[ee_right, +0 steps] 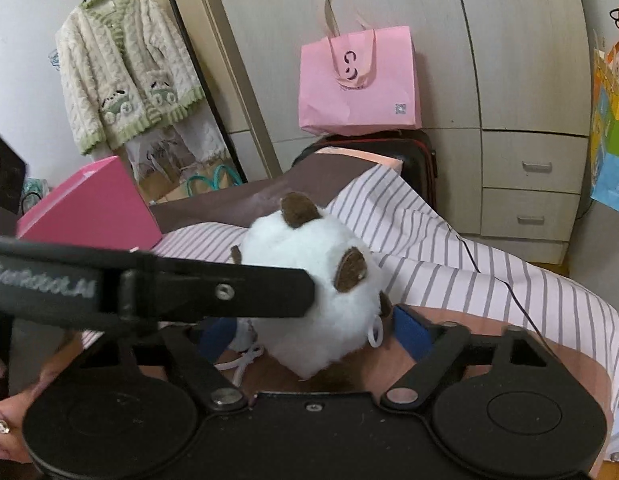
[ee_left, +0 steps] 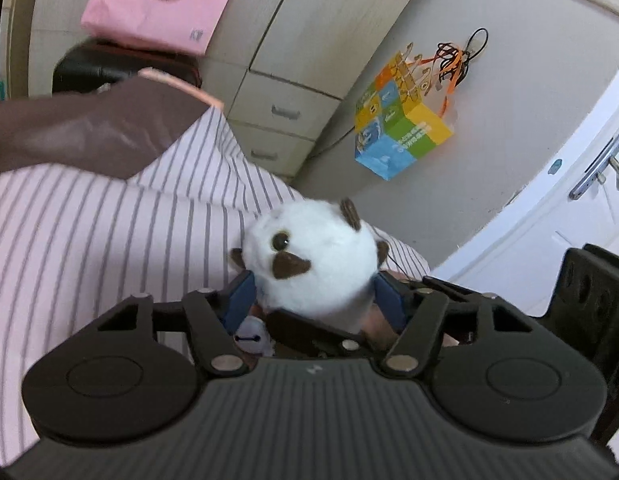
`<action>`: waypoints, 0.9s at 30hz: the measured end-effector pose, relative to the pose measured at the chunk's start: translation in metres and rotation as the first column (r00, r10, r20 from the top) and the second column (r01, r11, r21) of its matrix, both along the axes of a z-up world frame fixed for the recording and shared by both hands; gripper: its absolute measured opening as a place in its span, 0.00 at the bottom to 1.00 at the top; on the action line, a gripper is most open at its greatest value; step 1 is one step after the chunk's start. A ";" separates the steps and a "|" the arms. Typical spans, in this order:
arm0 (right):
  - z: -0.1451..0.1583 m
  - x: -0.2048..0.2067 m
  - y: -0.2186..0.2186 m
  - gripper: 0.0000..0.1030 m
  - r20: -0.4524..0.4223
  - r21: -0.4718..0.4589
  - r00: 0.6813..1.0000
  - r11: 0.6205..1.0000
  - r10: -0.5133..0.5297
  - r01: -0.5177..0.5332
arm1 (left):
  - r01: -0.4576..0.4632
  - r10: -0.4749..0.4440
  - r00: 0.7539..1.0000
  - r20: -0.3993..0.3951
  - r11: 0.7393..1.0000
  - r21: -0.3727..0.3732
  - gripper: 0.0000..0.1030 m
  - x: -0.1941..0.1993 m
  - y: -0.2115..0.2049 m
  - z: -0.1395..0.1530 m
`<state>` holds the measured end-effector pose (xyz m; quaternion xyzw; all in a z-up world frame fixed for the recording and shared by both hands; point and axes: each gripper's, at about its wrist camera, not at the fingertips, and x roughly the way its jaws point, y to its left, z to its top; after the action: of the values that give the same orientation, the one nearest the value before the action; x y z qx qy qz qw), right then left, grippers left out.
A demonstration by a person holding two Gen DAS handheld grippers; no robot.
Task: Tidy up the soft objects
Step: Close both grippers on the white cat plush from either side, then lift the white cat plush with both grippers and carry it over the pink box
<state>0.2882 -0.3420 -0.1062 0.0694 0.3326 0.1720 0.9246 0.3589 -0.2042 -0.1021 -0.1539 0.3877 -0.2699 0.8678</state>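
Left tongs (ee_left: 315, 294) pinch the white plush toy (ee_left: 313, 252) over the striped bed sheet (ee_left: 89, 232); right tongs (ee_right: 313, 336) flank it, contact unclear

the plush toy (ee_left: 313, 256) sits between the fingers of the left gripper (ee_left: 315, 300) and, it seems, the right gripper (ee_right: 313, 334), above the striped sheet (ee_left: 89, 248). behind the sheet a suitcase (ee_right: 413, 152) carries a shopping bag (ee_right: 359, 84), with drawers (ee_right: 533, 188) to its right.
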 end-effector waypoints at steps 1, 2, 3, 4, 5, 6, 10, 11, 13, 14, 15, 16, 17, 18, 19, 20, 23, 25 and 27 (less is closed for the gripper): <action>0.001 0.000 0.001 0.66 0.004 -0.010 1.000 1.000 0.002 -0.002 | 0.000 0.000 1.000 0.011 1.000 0.016 0.58 -0.001 -0.002 -0.001; 0.001 -0.002 0.001 0.63 0.006 -0.019 1.000 1.000 -0.001 0.001 | 0.006 -0.007 1.000 0.025 1.000 0.026 0.56 -0.003 -0.003 -0.001; 0.001 -0.004 0.002 0.62 0.009 -0.029 1.000 1.000 -0.006 0.006 | 0.015 -0.016 0.999 0.030 0.999 0.036 0.55 -0.004 -0.004 0.000; 0.000 -0.006 0.003 0.61 0.013 -0.034 1.000 0.999 -0.010 0.010 | 0.022 -0.024 0.999 0.031 0.999 0.047 0.54 -0.006 -0.005 0.001; 0.001 -0.007 0.001 0.61 0.014 -0.036 1.000 0.999 -0.013 0.013 | 0.029 -0.030 0.999 0.031 0.998 0.055 0.54 -0.007 -0.006 0.002; 0.001 -0.009 0.002 0.61 0.016 -0.038 1.000 0.999 -0.017 0.018 | 0.033 -0.035 0.999 0.033 0.998 0.062 0.54 -0.009 -0.006 0.003; 0.005 -0.016 -0.001 0.61 -0.003 -0.008 0.999 0.999 -0.043 0.043 | 0.042 -0.047 0.998 0.053 0.995 0.085 0.54 -0.017 -0.007 0.007; 0.005 -0.017 -0.001 0.61 -0.014 0.008 0.999 0.999 -0.052 0.052 | 0.043 -0.049 0.997 0.057 0.995 0.094 0.54 -0.020 -0.008 0.008; 0.006 -0.021 -0.001 0.61 -0.019 0.018 0.998 0.998 -0.059 0.059 | 0.047 -0.055 0.996 0.072 0.992 0.115 0.54 -0.027 -0.010 0.011; 0.007 -0.024 0.001 0.61 -0.016 0.014 0.998 0.998 -0.060 0.060 | 0.052 -0.062 0.995 0.078 0.991 0.126 0.54 -0.031 -0.011 0.013; 0.008 -0.028 0.002 0.61 -0.020 0.001 0.999 0.999 -0.049 0.049 | 0.059 -0.070 0.994 0.079 0.988 0.140 0.54 -0.035 -0.011 0.014; 0.010 -0.031 0.004 0.61 -0.022 -0.010 0.999 0.999 -0.047 0.047 | 0.067 -0.081 0.993 0.081 0.985 0.161 0.54 -0.039 -0.012 0.016; 0.011 -0.035 0.006 0.61 -0.021 -0.023 0.999 0.999 -0.043 0.043 | 0.070 -0.086 0.992 0.087 0.981 0.179 0.54 -0.045 -0.013 0.018; 0.013 -0.040 0.008 0.61 -0.009 -0.035 0.999 0.999 -0.040 0.040 | 0.072 -0.090 0.992 0.089 0.979 0.188 0.54 -0.049 -0.012 0.020; 0.013 -0.046 0.010 0.61 0.000 -0.040 0.999 0.998 -0.041 0.041 | 0.078 -0.097 0.991 0.091 0.977 0.198 0.54 -0.054 -0.012 0.022; 0.014 -0.052 0.013 0.61 0.006 -0.044 0.999 0.998 -0.046 0.046 | 0.081 -0.102 0.990 0.095 0.976 0.203 0.54 -0.058 -0.010 0.023; 0.016 -0.065 0.017 0.61 0.007 -0.042 0.998 0.997 -0.057 0.058 | 0.086 -0.105 0.991 0.084 0.975 0.204 0.54 -0.071 -0.005 0.025; 0.017 -0.073 0.022 0.61 -0.012 -0.040 0.998 0.997 -0.061 0.060 | 0.091 -0.106 0.992 0.060 0.973 0.213 0.54 -0.079 -0.003 0.026; 0.018 -0.082 0.029 0.61 -0.035 -0.059 0.997 0.996 -0.069 0.066 | 0.111 -0.120 0.992 0.028 0.970 0.217 0.53 -0.086 0.000 0.025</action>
<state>0.2067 -0.3131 -0.0882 0.0568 0.3518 0.1296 0.9253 0.2734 -0.2046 -0.0773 -0.0308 0.4050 -0.2796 0.8700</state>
